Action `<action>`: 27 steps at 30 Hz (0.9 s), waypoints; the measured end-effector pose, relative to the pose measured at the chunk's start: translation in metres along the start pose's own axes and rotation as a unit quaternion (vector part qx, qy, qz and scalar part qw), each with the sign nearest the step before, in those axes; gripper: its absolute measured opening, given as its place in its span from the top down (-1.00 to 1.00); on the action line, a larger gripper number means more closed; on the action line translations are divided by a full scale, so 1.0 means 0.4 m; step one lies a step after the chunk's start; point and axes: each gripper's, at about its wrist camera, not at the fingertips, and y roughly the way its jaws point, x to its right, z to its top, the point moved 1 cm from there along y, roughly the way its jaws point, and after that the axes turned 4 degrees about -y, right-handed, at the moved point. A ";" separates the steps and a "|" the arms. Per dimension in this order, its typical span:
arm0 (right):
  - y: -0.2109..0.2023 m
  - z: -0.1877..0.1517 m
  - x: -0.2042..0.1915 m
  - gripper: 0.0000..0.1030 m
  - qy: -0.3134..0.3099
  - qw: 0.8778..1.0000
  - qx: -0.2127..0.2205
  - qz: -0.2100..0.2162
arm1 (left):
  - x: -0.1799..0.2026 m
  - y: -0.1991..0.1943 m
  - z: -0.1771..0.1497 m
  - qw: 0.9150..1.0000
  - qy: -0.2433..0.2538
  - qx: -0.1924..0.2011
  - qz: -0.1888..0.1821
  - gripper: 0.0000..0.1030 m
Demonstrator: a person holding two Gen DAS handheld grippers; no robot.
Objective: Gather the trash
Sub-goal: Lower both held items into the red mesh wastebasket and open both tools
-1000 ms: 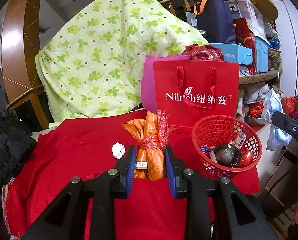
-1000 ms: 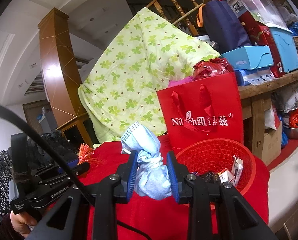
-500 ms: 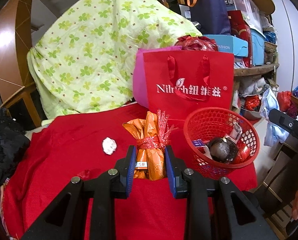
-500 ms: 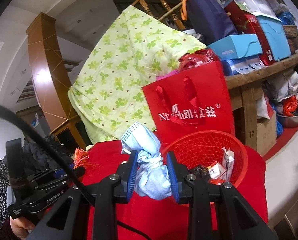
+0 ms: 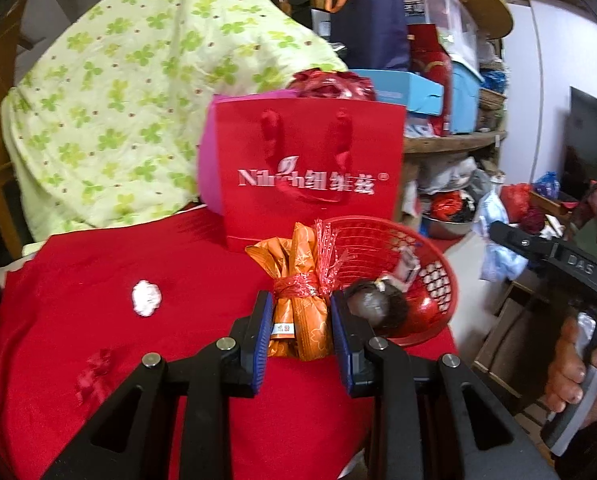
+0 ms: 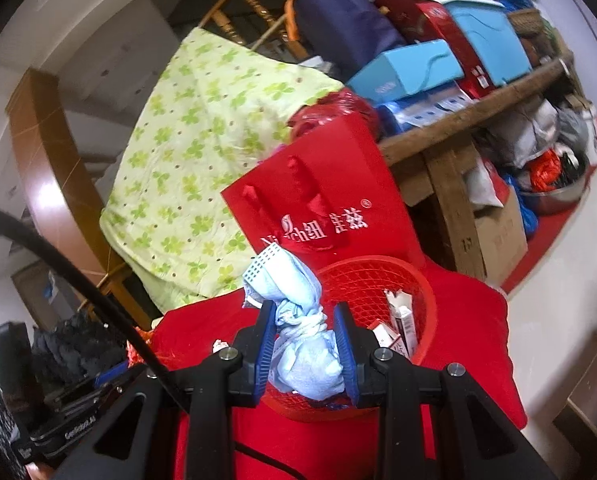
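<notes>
Our right claw (image 6: 305,350) pinches the blue wad (image 6: 306,344), our left claw (image 5: 300,326) the orange bundle (image 5: 300,304); crowding the red basket (image 6: 426,300) at the tabletop's edge risks tipping it.

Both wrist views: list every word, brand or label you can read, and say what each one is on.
"Nilrich" with Chinese characters and an ® mark: white print on the red paper bag, partly hidden by its handles.
"DAS": on the black body of the right gripper.
"GenRobot.AI": on the left gripper's body, small.
Too small or blurred: the orange packet's label, the blue box's side, the cartons in the red basket.
</notes>
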 end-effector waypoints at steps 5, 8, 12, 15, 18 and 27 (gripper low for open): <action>0.020 -0.002 0.022 0.39 0.013 1.000 -0.006 -0.005 | 0.026 0.038 0.025 0.999 0.010 0.000 -0.038 0.41; 0.047 0.006 0.031 0.39 0.020 1.000 -0.010 -0.004 | 0.044 0.067 0.044 0.998 0.009 0.000 -0.059 0.41; 0.100 0.022 0.053 0.39 0.033 0.999 -0.016 -0.003 | 0.068 0.109 0.060 0.996 0.004 -0.001 -0.090 0.39; 0.151 0.039 0.076 0.39 0.047 0.999 -0.024 -0.007 | 0.082 0.149 0.062 0.994 -0.007 -0.009 -0.112 0.36; 0.209 0.054 0.106 0.39 0.063 0.997 -0.032 -0.018 | 0.094 0.192 0.056 0.992 -0.014 -0.014 -0.123 0.36; 0.371 0.056 0.142 0.37 0.104 0.990 -0.087 -0.030 | 0.080 0.268 0.003 0.993 -0.016 -0.041 -0.109 -0.22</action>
